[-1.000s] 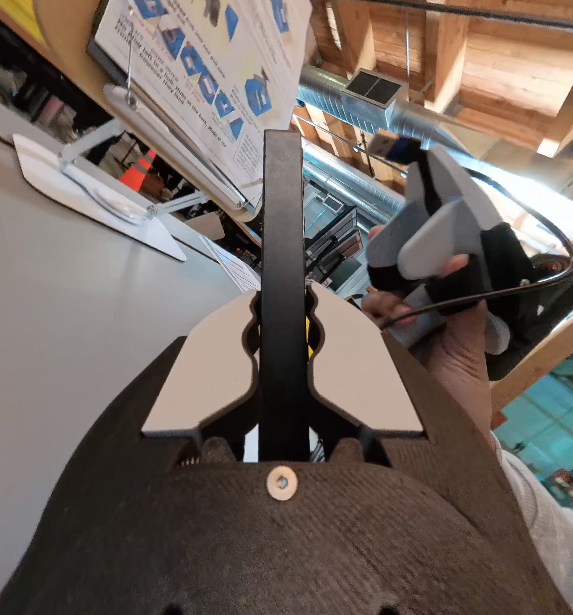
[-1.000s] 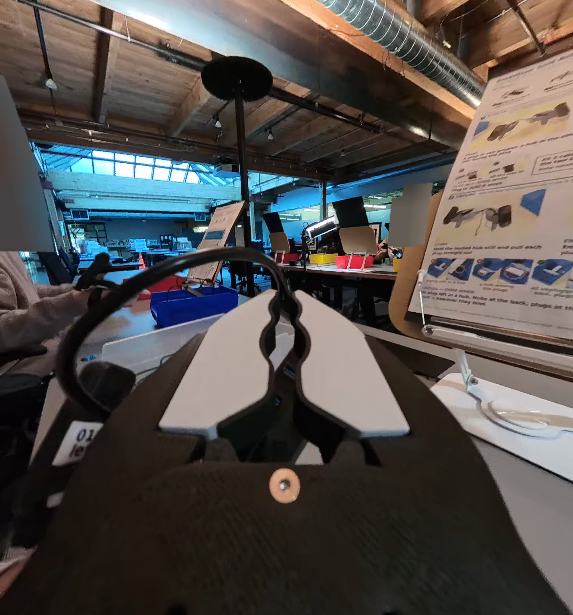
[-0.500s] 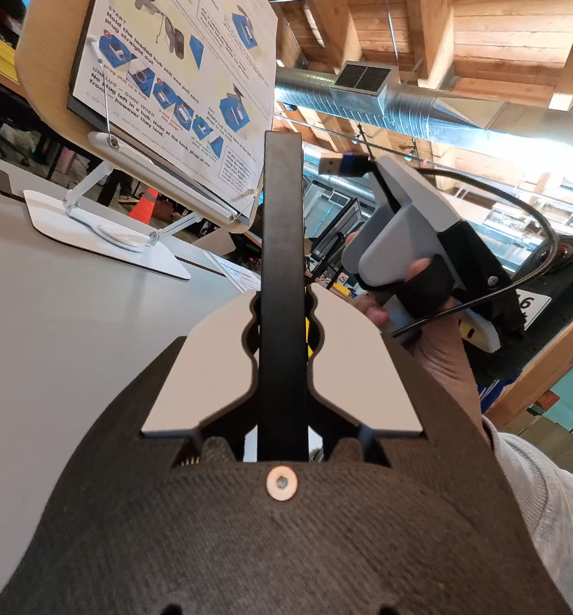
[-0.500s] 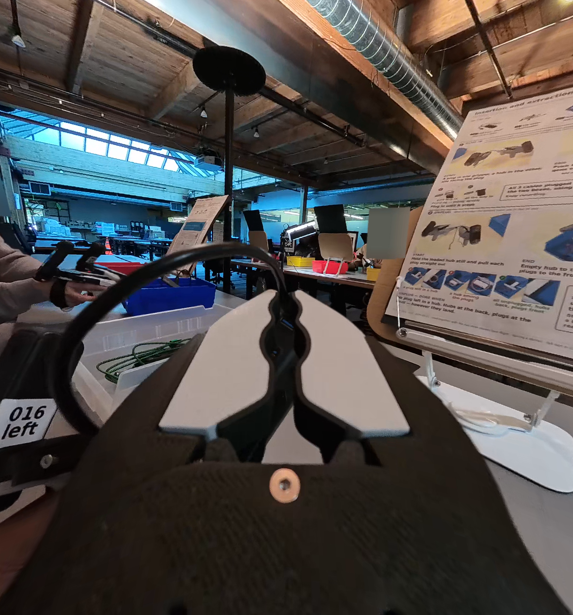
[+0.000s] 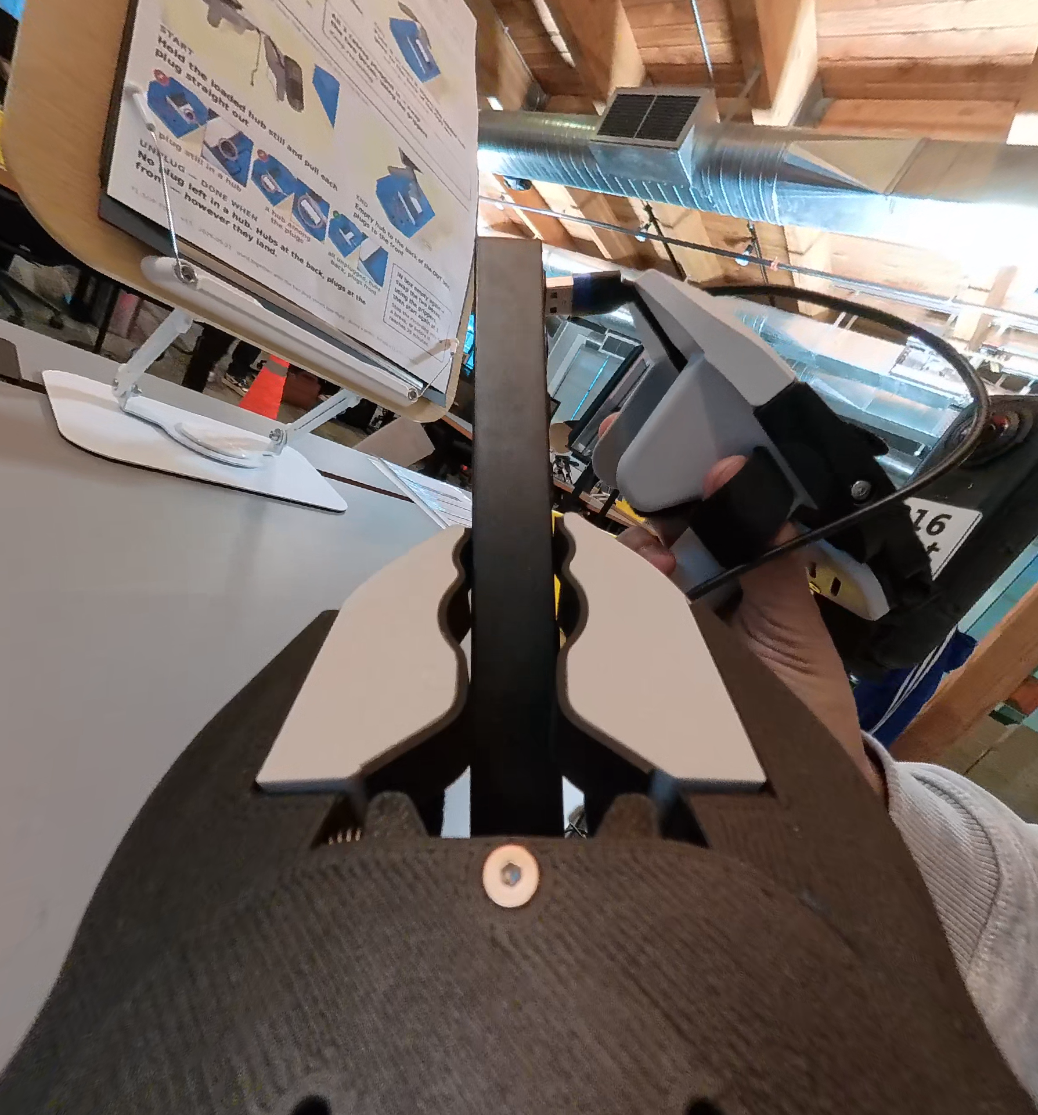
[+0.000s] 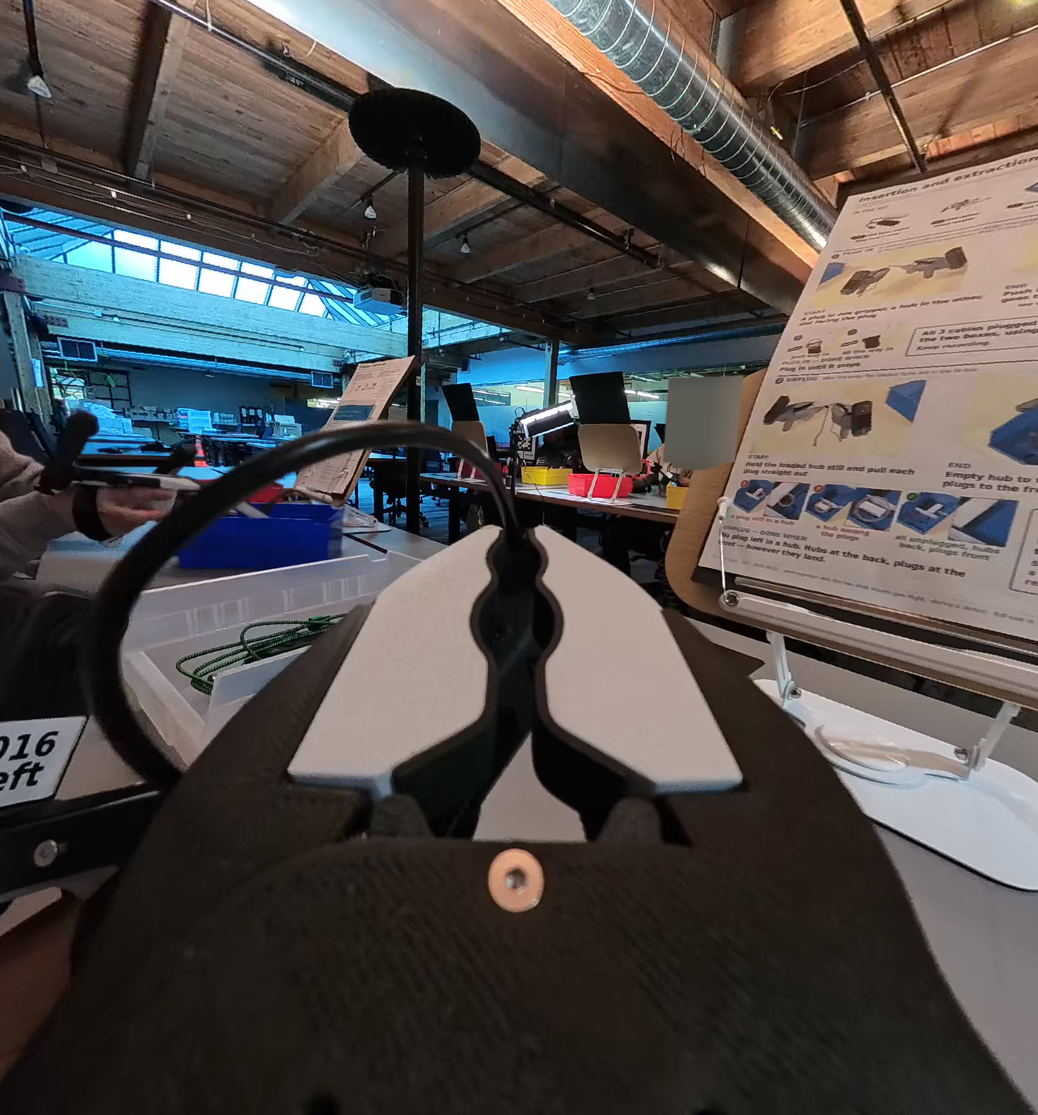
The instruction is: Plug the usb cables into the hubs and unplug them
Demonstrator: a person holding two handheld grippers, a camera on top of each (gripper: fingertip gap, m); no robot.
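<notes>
While both grippers clamp: one hub, one USB plug.

The table was a plain grey surface, spreading to the left of the left claw in the left wrist view and lying under and to the right of the right claw in the right wrist view; on it stood a white flat-based stand carrying a tilted instruction sheet on a wooden board, ahead and to the right of the right claw, ahead and to the left of the left one; a clear plastic bin sat on the table ahead-left of the right claw, with a coiled green cord inside it.
</notes>
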